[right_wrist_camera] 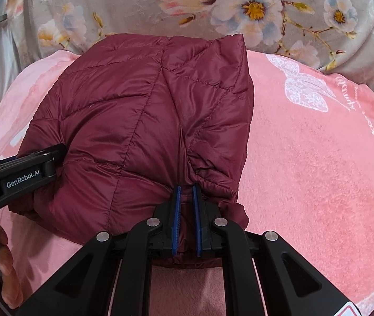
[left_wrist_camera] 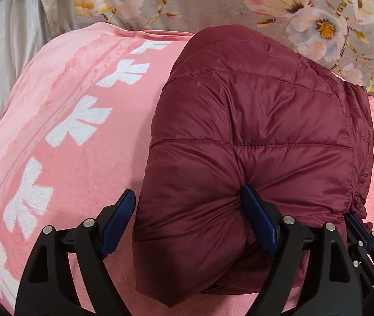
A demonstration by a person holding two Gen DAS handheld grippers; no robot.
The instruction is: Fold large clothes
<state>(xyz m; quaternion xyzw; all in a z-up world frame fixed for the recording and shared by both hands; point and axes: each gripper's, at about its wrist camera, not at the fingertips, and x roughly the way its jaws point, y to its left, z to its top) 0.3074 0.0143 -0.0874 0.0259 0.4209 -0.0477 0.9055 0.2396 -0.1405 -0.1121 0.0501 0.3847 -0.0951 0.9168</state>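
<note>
Jacket: maroon quilted puffer jacket [left_wrist_camera: 252,137], folded into a thick bundle, lying on the pink blanket just ahead of both tongs; its near edge reaches back between their fingers.
Left tongs: left tongs [left_wrist_camera: 189,218] spread wide. The right finger [left_wrist_camera: 259,218] presses into the jacket's near left part and puckers the fabric; the left finger [left_wrist_camera: 120,221] stands clear of the fabric, over the blanket. Nothing is pinched between them.
Right tongs: right tongs [right_wrist_camera: 186,218] clenched on a gathered fold at the jacket's near right edge, maroon cloth showing between the blue pads [right_wrist_camera: 176,218].
Tongs to each other: in the right wrist view the left tongs come in from the left, touching the jacket's side; the two sit near each other along the same near edge.
Blanket: pink blanket [right_wrist_camera: 318,171] with white bow and butterfly motifs, under the jacket and extending to either side of the tongs.
Beyond: grey floral bedding [left_wrist_camera: 213,5] past the jacket's far end.
Hand: fingertips [right_wrist_camera: 5,258] at the lower left of the right wrist view.
</note>
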